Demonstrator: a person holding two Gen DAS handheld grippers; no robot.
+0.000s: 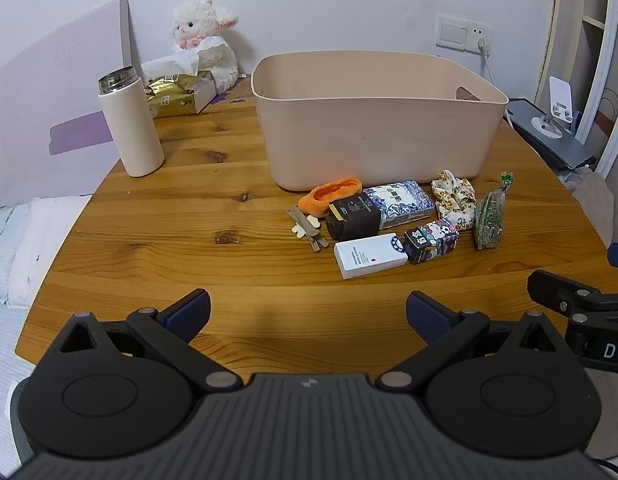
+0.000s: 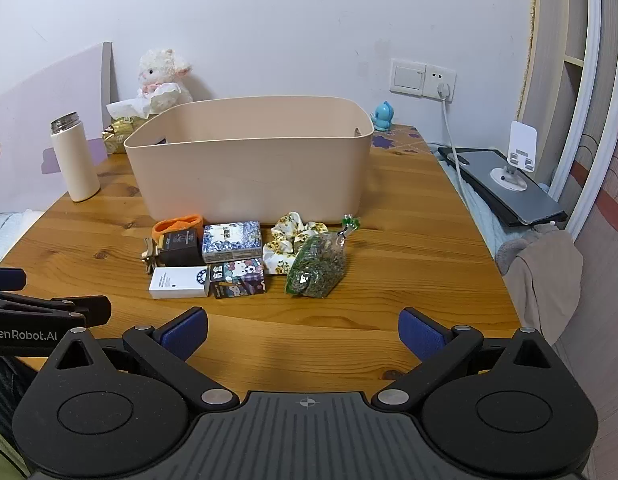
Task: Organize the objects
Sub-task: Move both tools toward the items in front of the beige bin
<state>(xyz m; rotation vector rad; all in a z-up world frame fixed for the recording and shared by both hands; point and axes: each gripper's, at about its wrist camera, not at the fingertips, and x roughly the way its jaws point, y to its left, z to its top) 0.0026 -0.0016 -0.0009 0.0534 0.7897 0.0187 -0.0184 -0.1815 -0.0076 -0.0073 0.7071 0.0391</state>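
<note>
Okay, both tongs, left [image 1: 308, 312] and right [image 2: 303, 330], hang spread and empty at the bottom of frame, over the table [image 1: 169, 216]. Nothing's picked yet. Clutter sits mid-frame, right in front of the bin [image 2: 249, 160]. I'd reach for the white box [image 2: 179, 282] first, closest to me, then lift it into the bin.

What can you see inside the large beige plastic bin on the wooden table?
Inside the large beige plastic bin, only bare inner walls and a handle cutout show. Its front wall hides the floor, so any contents cannot be seen.
</note>
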